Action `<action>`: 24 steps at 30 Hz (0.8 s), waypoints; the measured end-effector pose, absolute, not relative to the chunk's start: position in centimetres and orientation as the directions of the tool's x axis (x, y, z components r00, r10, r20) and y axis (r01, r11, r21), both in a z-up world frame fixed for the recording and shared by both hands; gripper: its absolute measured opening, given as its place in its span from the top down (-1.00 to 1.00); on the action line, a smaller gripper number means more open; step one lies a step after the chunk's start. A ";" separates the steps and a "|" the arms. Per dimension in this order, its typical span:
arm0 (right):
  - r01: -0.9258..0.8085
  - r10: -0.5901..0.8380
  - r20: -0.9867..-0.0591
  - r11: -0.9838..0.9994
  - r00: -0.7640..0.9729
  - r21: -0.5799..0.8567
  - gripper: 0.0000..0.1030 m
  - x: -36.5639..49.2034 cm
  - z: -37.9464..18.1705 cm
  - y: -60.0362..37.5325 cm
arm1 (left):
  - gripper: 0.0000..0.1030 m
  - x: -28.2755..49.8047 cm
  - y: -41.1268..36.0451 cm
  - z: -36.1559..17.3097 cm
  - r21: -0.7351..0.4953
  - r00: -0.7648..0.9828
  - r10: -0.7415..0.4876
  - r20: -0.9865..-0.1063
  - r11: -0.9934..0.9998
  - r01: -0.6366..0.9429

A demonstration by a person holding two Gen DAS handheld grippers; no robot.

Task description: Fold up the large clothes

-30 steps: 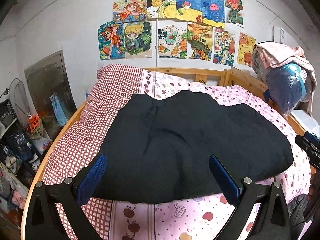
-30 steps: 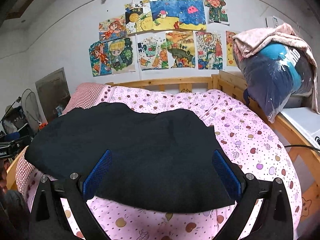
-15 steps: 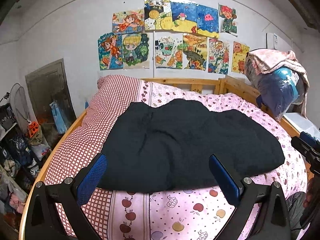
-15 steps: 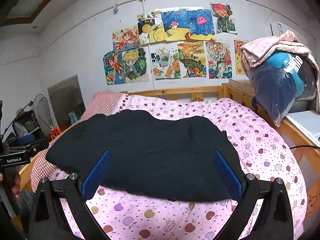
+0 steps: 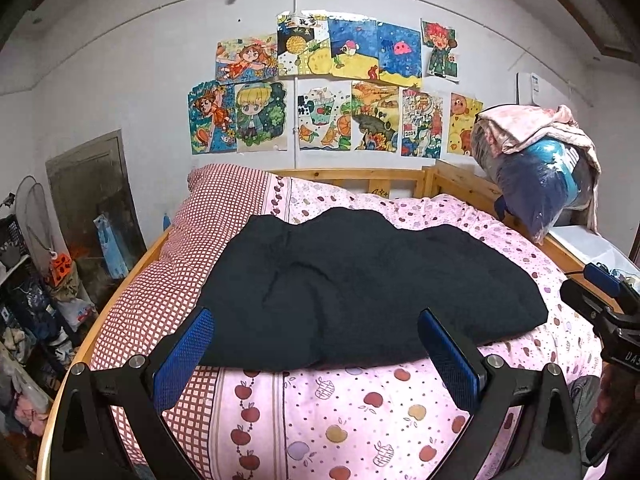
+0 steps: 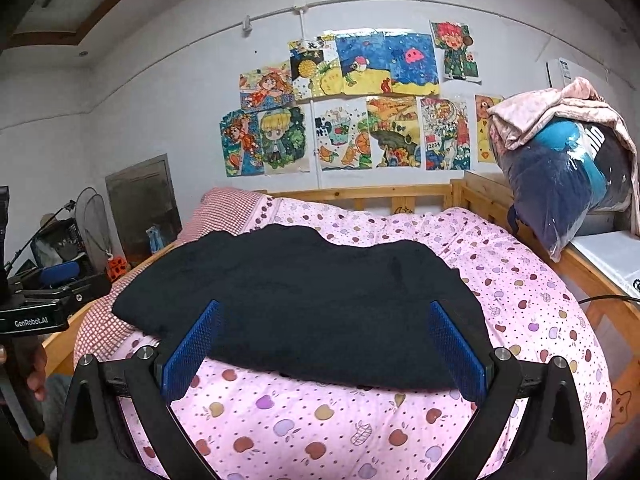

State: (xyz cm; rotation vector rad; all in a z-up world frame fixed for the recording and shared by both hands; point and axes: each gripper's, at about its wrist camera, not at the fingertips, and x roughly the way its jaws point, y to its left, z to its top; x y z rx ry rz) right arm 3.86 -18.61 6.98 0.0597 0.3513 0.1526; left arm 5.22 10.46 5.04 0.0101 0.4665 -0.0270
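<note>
A large black garment (image 5: pixel 360 288) (image 6: pixel 304 304) lies folded in a wide slab across the pink apple-print quilt (image 5: pixel 360 408) (image 6: pixel 532 300) on the bed. My left gripper (image 5: pixel 316 348) hangs open just off the garment's near edge, its blue pads empty. In the right wrist view my right gripper (image 6: pixel 326 340) is open too, back from the garment's near edge with nothing held. The right gripper (image 5: pixel 600 304) shows at the right edge of the left view, and the left gripper (image 6: pixel 44 300) at the left edge of the right view.
A red-checked pillow (image 5: pixel 224 196) sits at the head of the bed. The wooden frame (image 5: pixel 360 176) rings the mattress. A bagged blue bundle under a pink blanket (image 5: pixel 540 168) rests on the right rail. Crates and clutter (image 5: pixel 28 300) stand on the left floor.
Both grippers have drawn back and up from the bed, so the black garment looks smaller and farther and more quilt shows in front. The garment has not moved.
</note>
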 end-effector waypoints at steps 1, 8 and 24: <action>-0.139 0.158 -0.330 0.987 0.931 0.082 -0.96 3.5 7.1 -18.5 | -1.00 5.0 10.3 5.1 0.004 0.894 -0.023 -0.447 1.000 0.028; -0.152 0.166 -0.293 0.986 0.942 0.070 -0.96 1.1 8.0 -17.9 | -1.00 2.6 9.9 5.3 0.016 0.904 -0.023 -0.426 0.999 0.033; -0.113 0.119 -0.274 0.993 0.954 0.039 -0.96 -3.8 7.5 -17.6 | -1.00 -2.9 9.3 4.8 0.024 0.928 -0.027 -0.372 0.999 0.038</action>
